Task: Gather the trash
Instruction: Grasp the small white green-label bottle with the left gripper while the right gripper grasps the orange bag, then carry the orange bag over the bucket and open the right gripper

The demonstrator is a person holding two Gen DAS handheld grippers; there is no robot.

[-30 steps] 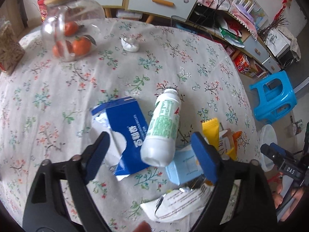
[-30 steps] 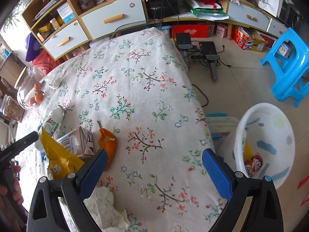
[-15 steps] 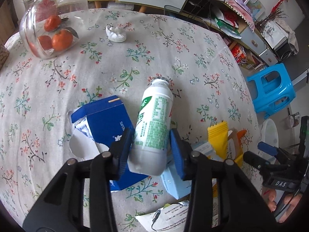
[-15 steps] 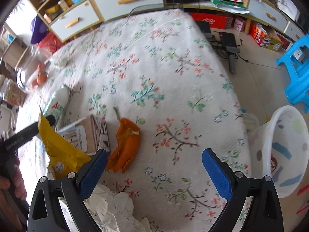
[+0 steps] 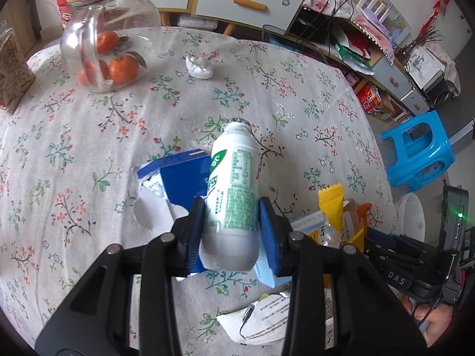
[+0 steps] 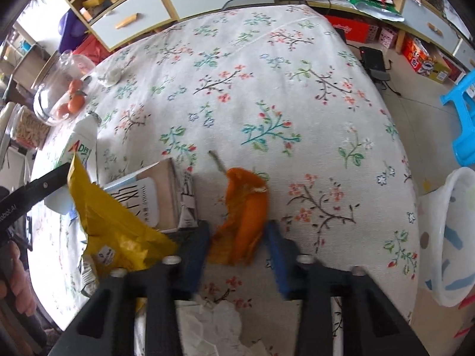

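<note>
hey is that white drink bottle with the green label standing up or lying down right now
Lying down, tipped on its side. The white bottle points cap-first away from the left gripper, whose jaws clamp its lower body.

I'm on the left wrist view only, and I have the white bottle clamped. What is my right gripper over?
Observer: The right gripper straddles the orange peel, one finger on each side. Blur hides whether the pads touch it.
Operator: Anything crowding it?
Observer: A brown carton lies close beside the peel, on its left in that view, partly hidden behind the yellow wrapper.
Operator: Other trash near there?
Observer: Crumpled white paper lies nearer the camera than the peel, between the gripper's arms.
</note>
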